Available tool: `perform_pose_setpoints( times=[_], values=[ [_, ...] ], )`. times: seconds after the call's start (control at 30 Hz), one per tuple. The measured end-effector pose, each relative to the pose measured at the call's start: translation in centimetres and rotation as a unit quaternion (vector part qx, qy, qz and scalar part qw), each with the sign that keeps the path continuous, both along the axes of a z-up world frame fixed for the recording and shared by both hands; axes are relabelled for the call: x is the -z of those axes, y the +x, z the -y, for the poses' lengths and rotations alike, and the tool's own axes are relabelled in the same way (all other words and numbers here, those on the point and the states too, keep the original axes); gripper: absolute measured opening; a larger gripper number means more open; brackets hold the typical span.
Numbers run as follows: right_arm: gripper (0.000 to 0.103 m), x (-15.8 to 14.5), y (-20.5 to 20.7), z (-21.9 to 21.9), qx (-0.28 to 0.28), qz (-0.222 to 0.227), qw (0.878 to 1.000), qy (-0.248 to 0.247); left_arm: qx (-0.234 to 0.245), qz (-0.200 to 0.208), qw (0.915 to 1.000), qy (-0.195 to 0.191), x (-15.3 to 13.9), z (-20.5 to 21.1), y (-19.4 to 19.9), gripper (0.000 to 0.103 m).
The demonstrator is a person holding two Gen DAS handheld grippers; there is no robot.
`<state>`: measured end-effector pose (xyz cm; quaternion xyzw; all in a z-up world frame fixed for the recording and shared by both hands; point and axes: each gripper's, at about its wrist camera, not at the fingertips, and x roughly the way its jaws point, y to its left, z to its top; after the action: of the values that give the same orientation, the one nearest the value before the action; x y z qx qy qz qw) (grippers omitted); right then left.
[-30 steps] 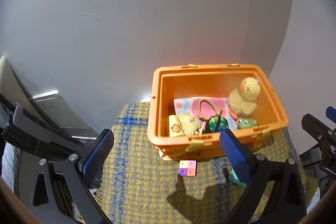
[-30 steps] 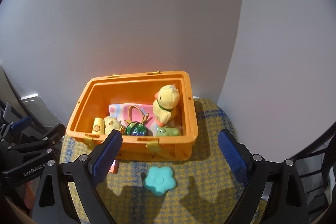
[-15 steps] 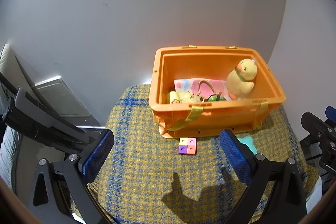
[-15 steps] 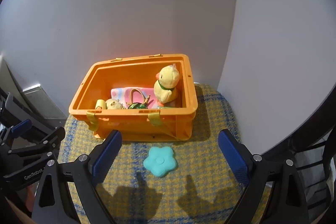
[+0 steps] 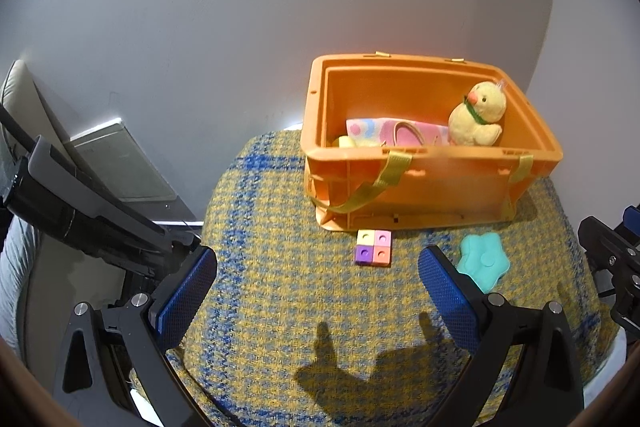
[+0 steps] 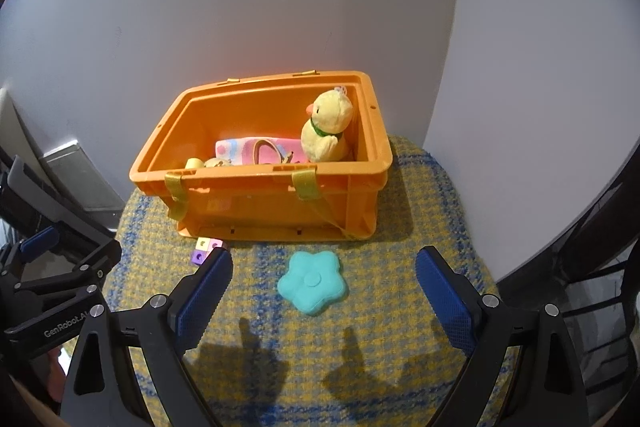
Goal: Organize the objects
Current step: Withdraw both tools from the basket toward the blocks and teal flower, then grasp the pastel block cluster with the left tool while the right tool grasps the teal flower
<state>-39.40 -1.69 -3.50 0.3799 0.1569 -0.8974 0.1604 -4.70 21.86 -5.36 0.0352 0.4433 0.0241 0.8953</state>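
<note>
Teal star cushion [image 6: 311, 282] lay on the woven mat just before the orange crate [image 6: 264, 201]; judged soft, light: pinch across its middle. Right gripper [image 6: 323, 291] and left gripper [image 5: 318, 289] both spread, empty.

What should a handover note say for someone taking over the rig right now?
Left gripper: open, empty, above the cloth.
Right gripper: open, empty, the star cushion lying between its fingers' line of sight.
Done: duck, pink bag and small toys sit in the orange bin.
Left: block square and star cushion lie on the cloth in front of the bin; both probably go in.
</note>
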Motion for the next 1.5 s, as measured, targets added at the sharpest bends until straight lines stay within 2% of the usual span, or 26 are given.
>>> perform_pose_setpoints(
  times=[0.47, 0.93, 1.27, 1.4, 1.5],
  values=[
    [0.093, 4.7, -0.8, -0.4, 0.006, 0.024, 1.000, 0.006, 0.013, -0.015, 0.9997, 0.013, 4.2, -0.2, -0.1, 0.102],
    [0.093, 11.2, -4.0, 0.9, 0.028, 0.061, 0.997, 0.031, 0.010, -0.065, 0.9978, 0.000, 10.3, -1.5, 1.6, 0.102],
    [0.093, 14.7, -6.7, 1.6, 0.042, 0.082, 0.994, 0.052, 0.013, -0.087, 0.9961, -0.008, 12.9, -1.4, 3.4, 0.102],
    [0.093, 15.8, -7.6, 1.4, 0.045, 0.103, 0.993, 0.042, 0.019, -0.090, 0.9957, -0.008, 13.5, -1.0, 3.8, 0.102],
    [0.098, 16.4, -8.0, 1.6, 0.044, 0.109, 0.992, 0.034, 0.021, -0.094, 0.9953, -0.010, 14.0, -0.9, 4.1, 0.102]
  ],
)
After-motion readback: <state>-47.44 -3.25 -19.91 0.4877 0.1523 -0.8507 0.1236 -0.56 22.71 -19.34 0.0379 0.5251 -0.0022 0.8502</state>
